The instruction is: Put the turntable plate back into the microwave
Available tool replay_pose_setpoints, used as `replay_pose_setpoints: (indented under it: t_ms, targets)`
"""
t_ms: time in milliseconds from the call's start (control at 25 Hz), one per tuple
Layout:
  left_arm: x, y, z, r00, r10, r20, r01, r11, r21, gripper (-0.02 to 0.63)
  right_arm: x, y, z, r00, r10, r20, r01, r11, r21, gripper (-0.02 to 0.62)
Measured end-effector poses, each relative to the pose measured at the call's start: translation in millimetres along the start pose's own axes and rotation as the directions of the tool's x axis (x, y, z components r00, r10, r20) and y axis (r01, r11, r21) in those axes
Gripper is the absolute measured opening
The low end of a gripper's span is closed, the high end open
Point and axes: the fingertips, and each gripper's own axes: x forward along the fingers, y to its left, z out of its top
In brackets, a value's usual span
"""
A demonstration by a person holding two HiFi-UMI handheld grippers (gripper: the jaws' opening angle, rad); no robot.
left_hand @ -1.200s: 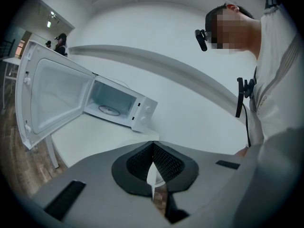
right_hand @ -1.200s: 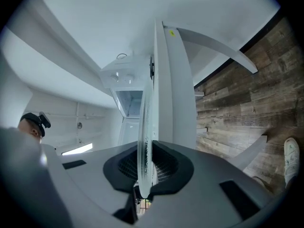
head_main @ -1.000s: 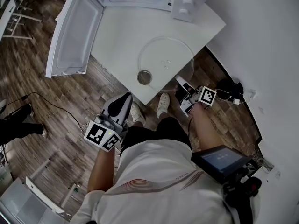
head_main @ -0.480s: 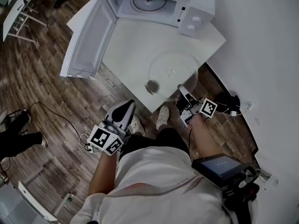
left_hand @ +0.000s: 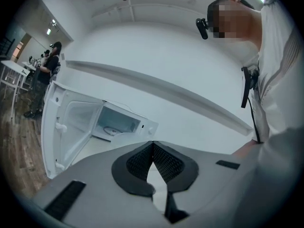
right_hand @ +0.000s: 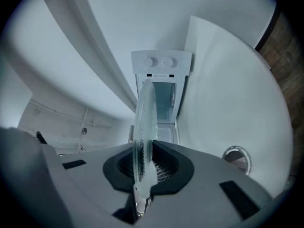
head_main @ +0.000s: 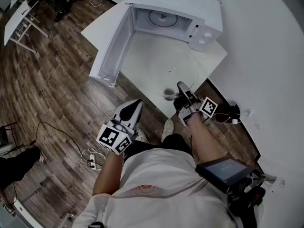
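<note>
The clear glass turntable plate (right_hand: pixel 144 122) stands edge-on between the pads of my right gripper (right_hand: pixel 145 163), which is shut on its rim. In the head view the plate (head_main: pixel 172 70) shows only faintly, above the white table (head_main: pixel 142 56), with the right gripper (head_main: pixel 181 86) at its near edge. The white microwave (head_main: pixel 166 18) stands at the table's far end, its door (head_main: pixel 109 46) swung wide open to the left and a roller ring (head_main: pixel 163 18) on its floor. My left gripper (head_main: pixel 134 104) hangs shut and empty, off the table's near-left side; its pads meet in its own view (left_hand: pixel 152 146).
A small round glass dish (head_main: pixel 167 94) sits on the table near the front edge, just left of the right gripper. The white wall runs along the right. The open door juts out over the wood floor. A person (left_hand: pixel 51 61) stands far off by white tables.
My right gripper has lifted the plate off the table and carried it toward the microwave. My left gripper has risen and moved forward too. The microwave's open cavity now shows fully.
</note>
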Motion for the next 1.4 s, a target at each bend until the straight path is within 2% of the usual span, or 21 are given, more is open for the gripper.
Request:
replay_pose_setpoints:
  t_ms: [200,360,600,840,1120,1400]
  targets:
    - [-14,23,8,1.0,-0.019,0.023,0.019,1.0,0.005,0.011,46,10,-2,0.998,-0.017,0.053,0.018,1.0,-0.007,0.028]
    - [-9,42,5,0.999,0.012,0.031,-0.012,1.0,-0.009,0.011,83,1,15,0.995,-0.029,0.092,0.03,0.999,-0.01,0.028]
    - [13,68,-1,0.995,0.099,0.03,-0.097,0.994,-0.053,0.011,143,-20,53,0.987,-0.05,0.153,0.052,0.999,-0.006,0.028]
    - [24,77,-7,0.991,0.136,0.012,-0.135,0.988,-0.074,0.011,193,-41,83,0.98,-0.077,0.183,0.079,0.997,-0.001,0.028]
    - [23,92,-15,0.982,0.19,-0.008,-0.19,0.976,-0.109,0.011,243,-61,102,0.954,-0.105,0.282,0.09,0.994,0.064,0.028]
    - [29,101,-20,0.979,0.202,-0.023,-0.203,0.972,-0.121,0.011,268,-74,132,0.931,-0.127,0.343,0.11,0.992,0.067,0.028]
